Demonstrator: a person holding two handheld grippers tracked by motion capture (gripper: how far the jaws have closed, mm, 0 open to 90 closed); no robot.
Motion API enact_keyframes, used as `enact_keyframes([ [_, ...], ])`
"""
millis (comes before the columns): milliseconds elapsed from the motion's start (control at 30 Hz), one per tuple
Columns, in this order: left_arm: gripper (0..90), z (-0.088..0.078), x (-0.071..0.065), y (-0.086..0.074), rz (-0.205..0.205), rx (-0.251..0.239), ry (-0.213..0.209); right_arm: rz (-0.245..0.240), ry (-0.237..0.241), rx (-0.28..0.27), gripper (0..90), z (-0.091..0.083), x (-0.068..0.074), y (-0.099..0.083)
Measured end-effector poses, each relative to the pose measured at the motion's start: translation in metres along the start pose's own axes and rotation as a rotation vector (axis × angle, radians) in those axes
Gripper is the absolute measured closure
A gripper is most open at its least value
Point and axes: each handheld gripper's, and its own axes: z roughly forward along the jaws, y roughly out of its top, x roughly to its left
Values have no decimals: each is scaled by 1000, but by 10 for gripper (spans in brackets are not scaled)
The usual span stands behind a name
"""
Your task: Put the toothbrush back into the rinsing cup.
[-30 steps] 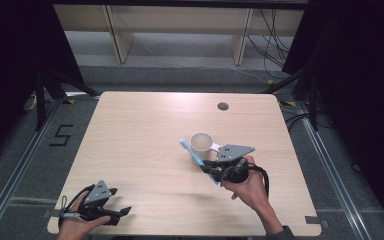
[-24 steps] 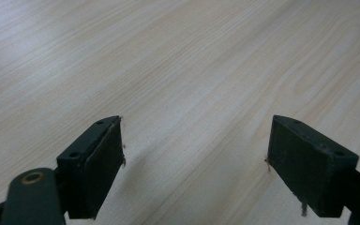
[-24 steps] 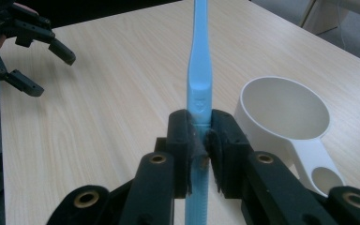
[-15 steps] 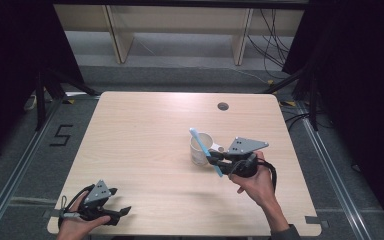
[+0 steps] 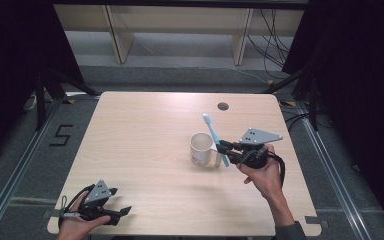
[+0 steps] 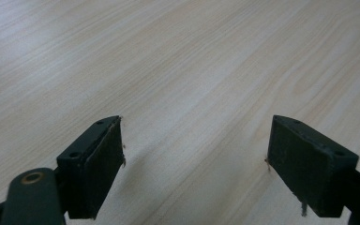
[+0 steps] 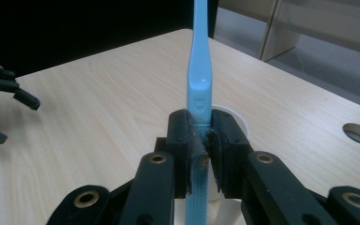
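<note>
Holding the toothbrush (image 7: pixel 199 89) mid-handle w/ my right gripper (image 5: pixel 223 149): it's blue plastic, looks light & stiff, thin and a bit slick, so I'd guess it can pivot or slip between the pads if tilted. Best hold is where I have it, on the flat thicker part of the handle, not up near the bristle head (image 5: pixel 206 118). Brush stands near upright, head up, tilted a little, lower end below the jaws, just beside the white cup (image 5: pixel 201 148) – rim right behind the jaws in the right gripper view; can't tell if the tip touches it. Jaws are clamped tight on the handle, 1 pad each side. My left gripper (image 5: pixel 121 212) rests at the near left corner of the table (image 5: pixel 145 125), well apart, jaws wide, nothing between the 2 pads.
</note>
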Motion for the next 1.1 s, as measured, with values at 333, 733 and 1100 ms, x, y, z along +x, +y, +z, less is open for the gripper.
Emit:
enact_keyframes([
  [333, 180, -1, 0, 0, 9, 14, 8, 43, -21, -30, 789, 5, -13, 0],
  [733, 180, 0, 0, 0, 1, 3, -3, 47, -24, -65, 789, 9, -20, 0],
  [1100, 180, 0, 1, 0, 6, 4, -5, 78, -29, -118, 789, 18, -28, -2],
])
